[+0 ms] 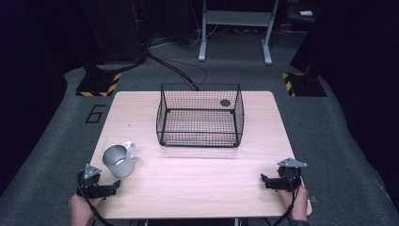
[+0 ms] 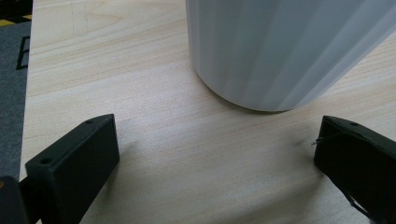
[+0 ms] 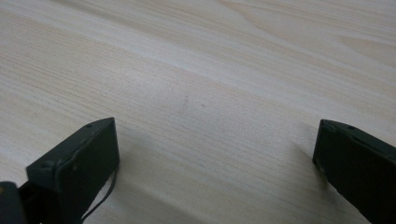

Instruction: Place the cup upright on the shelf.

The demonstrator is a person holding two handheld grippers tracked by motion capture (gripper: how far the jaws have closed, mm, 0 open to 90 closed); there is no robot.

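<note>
Now the white mug (image 1: 119,160) stands at one o'clock, just beside the left tool (image 1: 113,186), whose jaws are released.

Grey carpet floor (image 1: 329,141), dark surroundings

mug (image 1: 118,161): matt metal | table (image 1: 197,183): pale wood | basket (image 1: 200,115): black wire

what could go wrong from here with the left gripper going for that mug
The mug stands upright just ahead of the open left gripper, nearly as wide as the jaw gap, so a slightly off approach could nudge or tip it. Its smooth rounded wall may slip in a loose squeeze. The wire basket has tall sides that the mug could catch.
</note>
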